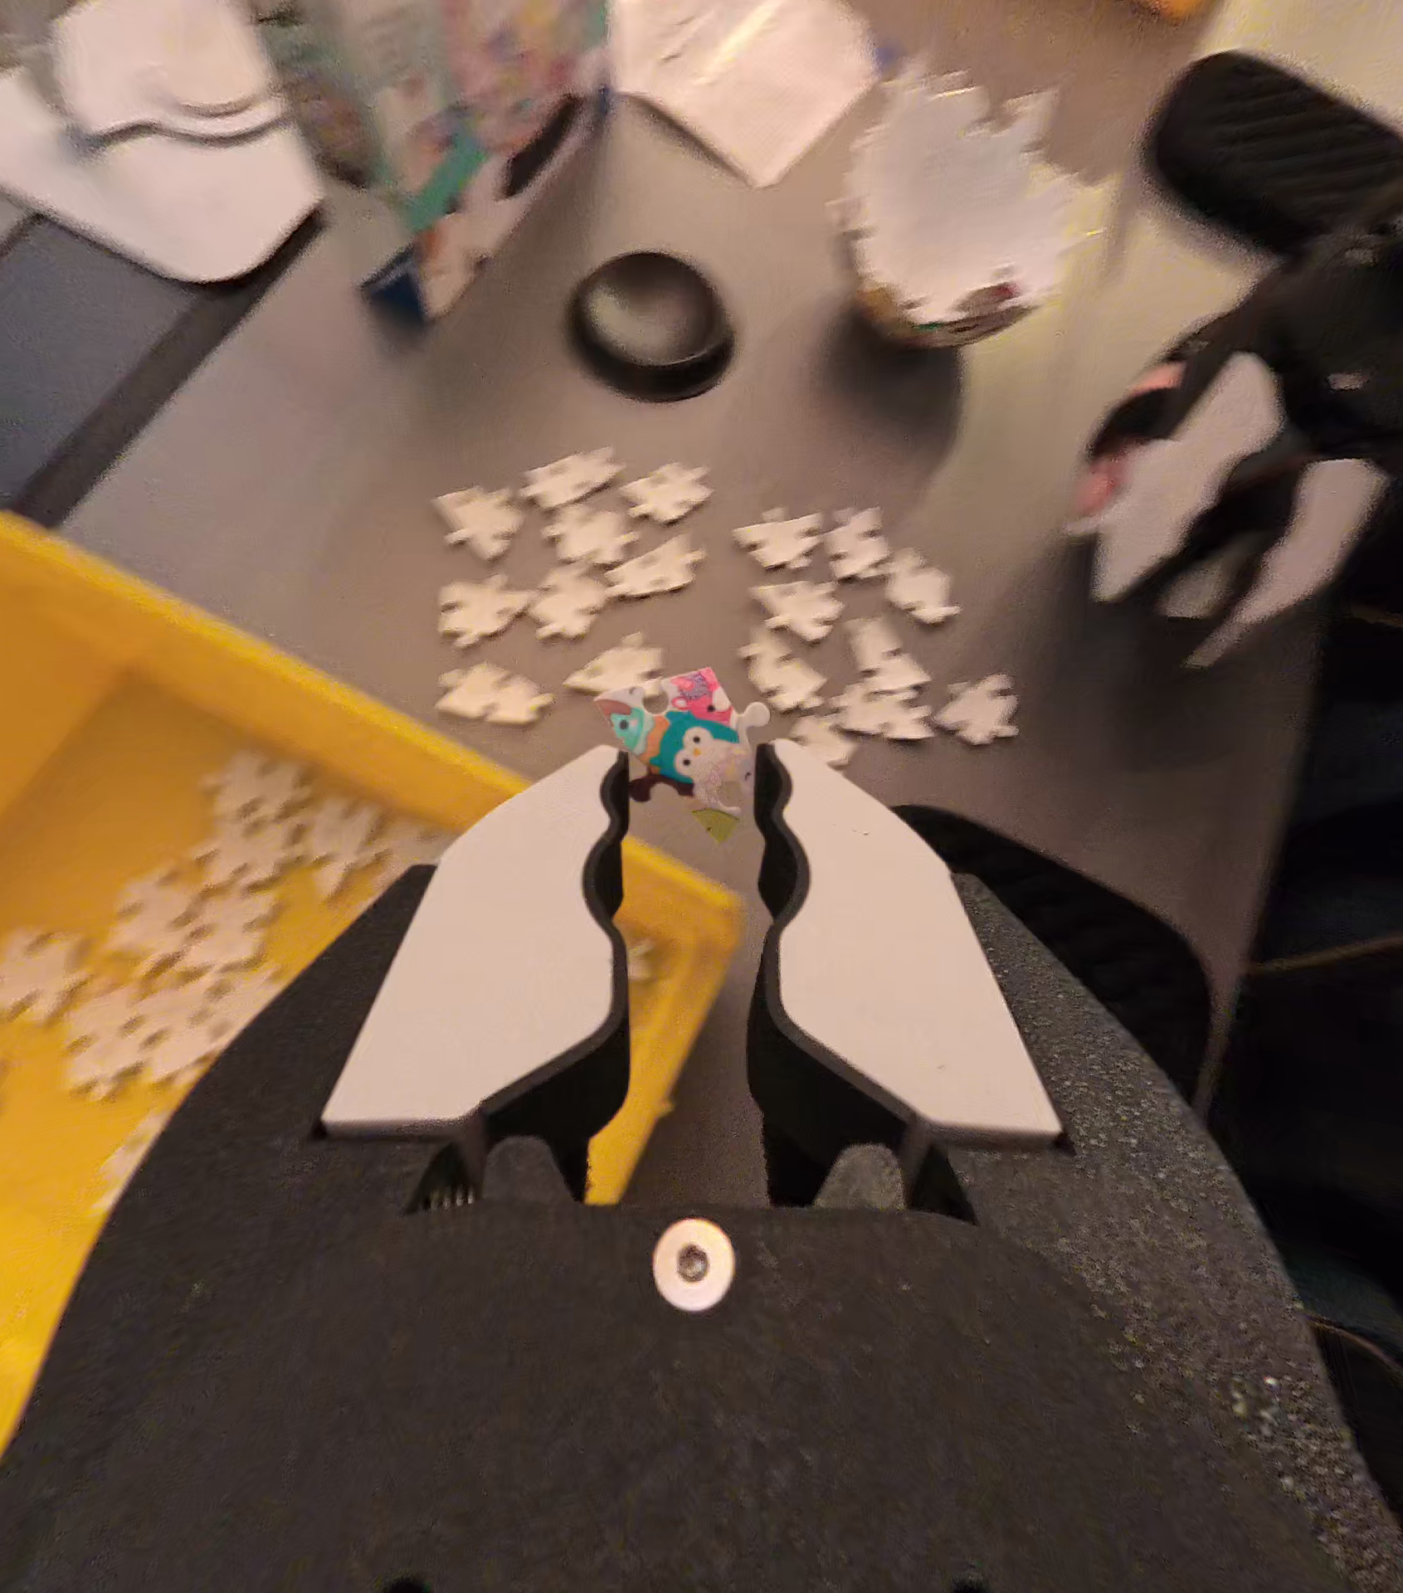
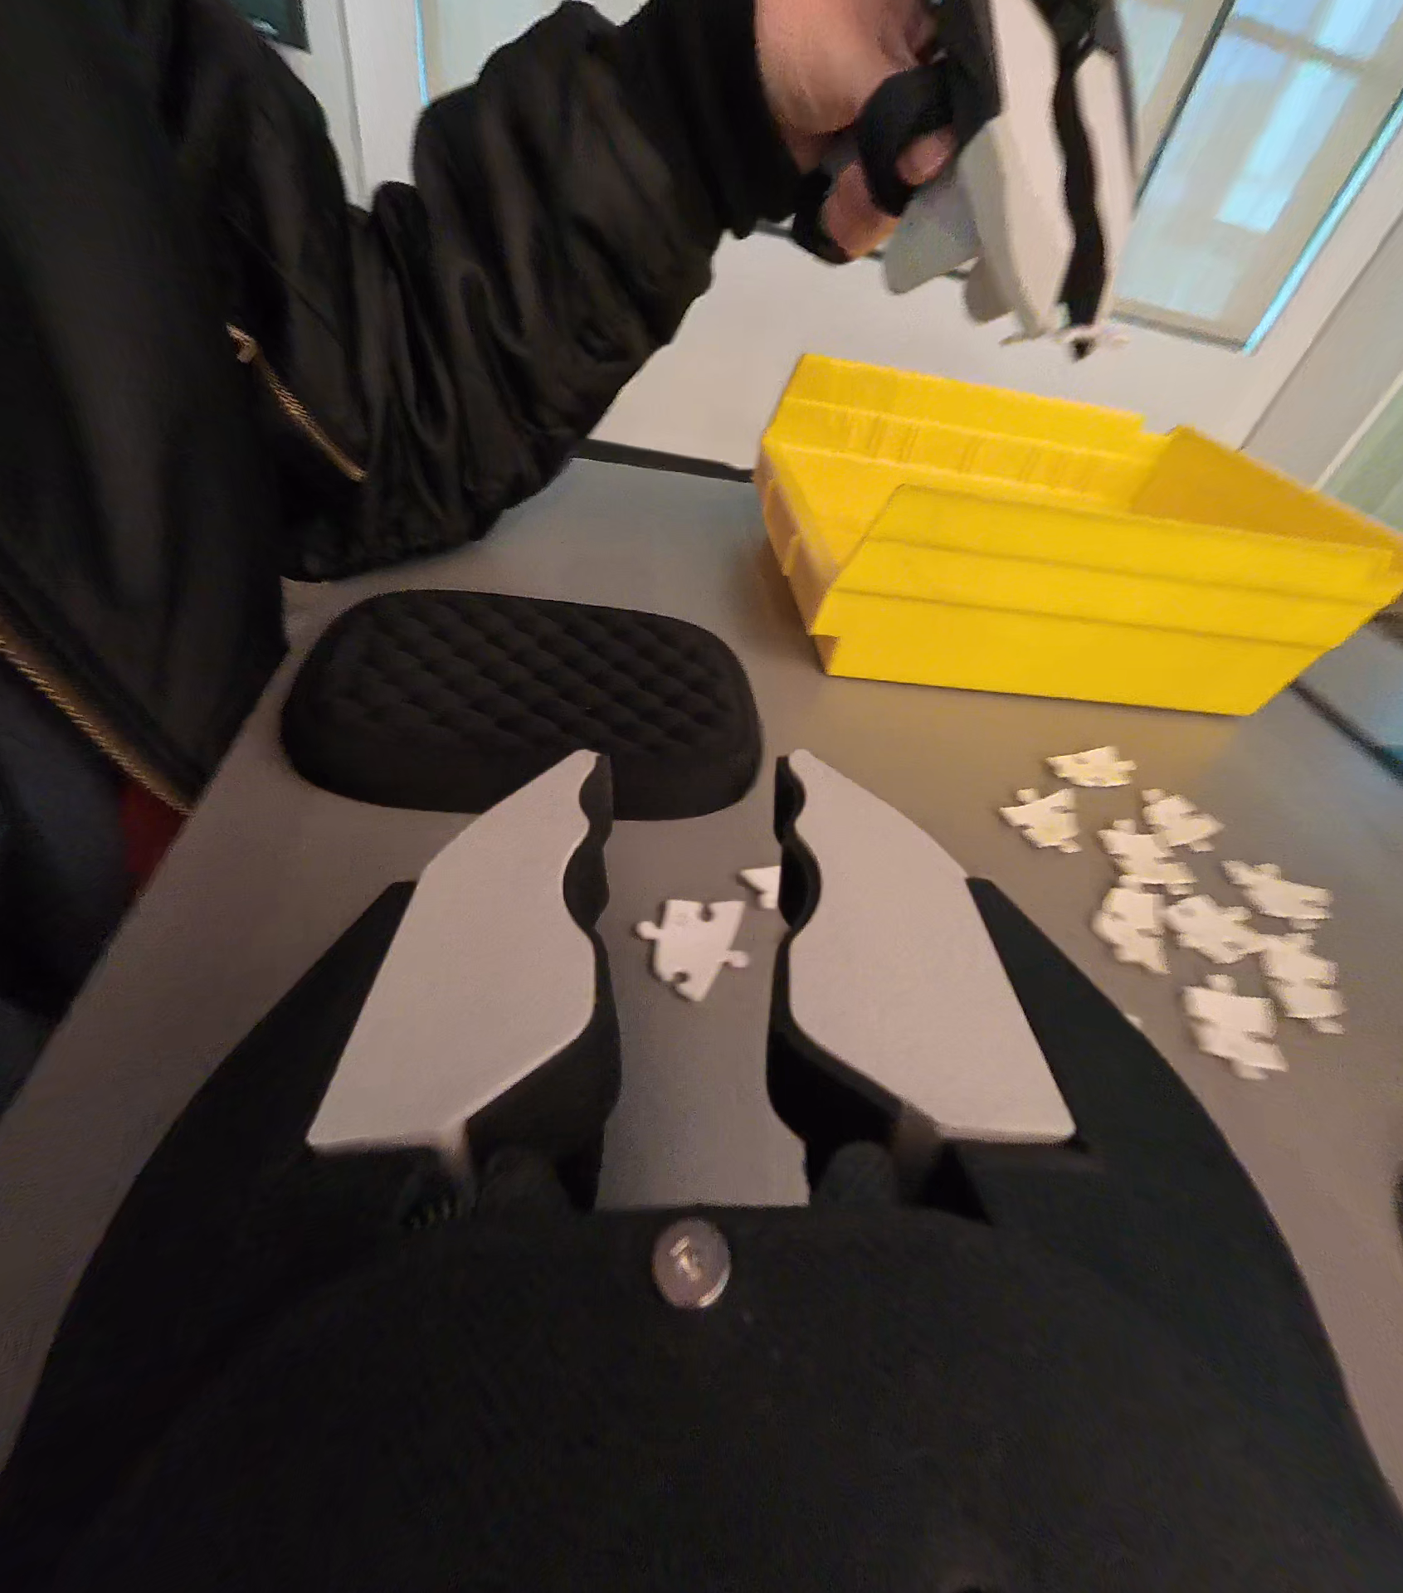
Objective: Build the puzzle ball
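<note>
My left gripper (image 1: pixel 687 759) is shut on a colourful printed puzzle piece (image 1: pixel 680 741) and holds it up above the grey table. It also shows at the top of the right wrist view (image 2: pixel 1060 332), raised high over the yellow bin, with the piece at its tips. My right gripper (image 2: pixel 693 776) is open and empty, low over the table, with a white face-down piece (image 2: pixel 693 944) below its jaws. The right gripper shows blurred at the right of the left wrist view (image 1: pixel 1154 603). The partly built puzzle ball (image 1: pixel 952 215) stands at the far side, white inside.
A yellow bin (image 1: pixel 77 690) (image 2: pixel 1068 603) holds several white pieces. Several face-down pieces (image 1: pixel 594 552) (image 2: pixel 1180 905) lie spread on the table. A black ring stand (image 1: pixel 650 323) sits in the middle. A black quilted pad (image 2: pixel 517 698) lies near the person's black sleeve (image 2: pixel 336 302). Some 20 cm of space lies between my two pairs of fingers. My left tips are about 35 cm from the partly built puzzle ball (image 1: pixel 952 215), my right tips only 20 cm.
</note>
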### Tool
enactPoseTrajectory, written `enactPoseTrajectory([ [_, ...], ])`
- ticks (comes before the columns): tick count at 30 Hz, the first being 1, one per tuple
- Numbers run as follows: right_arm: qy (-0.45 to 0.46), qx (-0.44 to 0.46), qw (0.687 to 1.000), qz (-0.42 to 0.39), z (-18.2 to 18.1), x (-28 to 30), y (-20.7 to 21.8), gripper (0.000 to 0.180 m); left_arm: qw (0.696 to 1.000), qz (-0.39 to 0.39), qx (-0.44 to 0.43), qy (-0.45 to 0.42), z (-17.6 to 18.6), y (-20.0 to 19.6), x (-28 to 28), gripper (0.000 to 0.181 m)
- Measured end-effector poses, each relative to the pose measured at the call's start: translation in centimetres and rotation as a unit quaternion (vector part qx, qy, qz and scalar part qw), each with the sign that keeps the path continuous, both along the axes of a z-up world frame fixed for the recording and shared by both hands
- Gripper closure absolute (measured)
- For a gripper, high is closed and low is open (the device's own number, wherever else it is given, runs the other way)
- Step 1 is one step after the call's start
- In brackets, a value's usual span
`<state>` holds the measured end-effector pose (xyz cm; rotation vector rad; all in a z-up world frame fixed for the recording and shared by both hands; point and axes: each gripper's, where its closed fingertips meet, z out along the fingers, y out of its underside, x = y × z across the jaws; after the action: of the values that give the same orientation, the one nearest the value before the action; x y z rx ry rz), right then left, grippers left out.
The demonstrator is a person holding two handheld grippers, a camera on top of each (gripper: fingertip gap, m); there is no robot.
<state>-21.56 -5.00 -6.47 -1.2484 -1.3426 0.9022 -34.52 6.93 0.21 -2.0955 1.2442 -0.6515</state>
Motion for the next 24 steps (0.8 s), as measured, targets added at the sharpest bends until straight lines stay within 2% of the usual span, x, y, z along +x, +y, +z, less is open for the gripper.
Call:
enactPoseTrajectory([
  [4, 0.01, 0.097, 0.994, -0.057, 3.2, 1.2, 1.6, 0.144, 0.995, -0.087, -0.045, -0.001, -0.6, -4.1, 5.1, 0.153],
  [9, -0.032, 0.246, 0.966, -0.067, 5.6, 0.8, 2.1, 0.151, 0.981, -0.166, -0.098, -0.013, -1.3, -7.8, 9.4, 0.153],
  [12, -0.053, 0.298, 0.95, -0.07, 6.3, 0.4, 2.4, 0.153, 0.974, -0.194, -0.119, -0.012, -1.9, -8.9, 10.3, 0.153],
  [18, -0.083, 0.359, 0.927, -0.065, 6.0, -1.2, 2.5, 0.155, 0.967, -0.204, -0.153, -0.019, -2.5, -9.2, 10.6, 0.153],
  [24, -0.104, 0.349, 0.929, -0.058, 4.5, -2.3, 3.1, 0.165, 0.96, -0.214, -0.179, -0.022, -3.2, -9.2, 10.6, 0.153],
])
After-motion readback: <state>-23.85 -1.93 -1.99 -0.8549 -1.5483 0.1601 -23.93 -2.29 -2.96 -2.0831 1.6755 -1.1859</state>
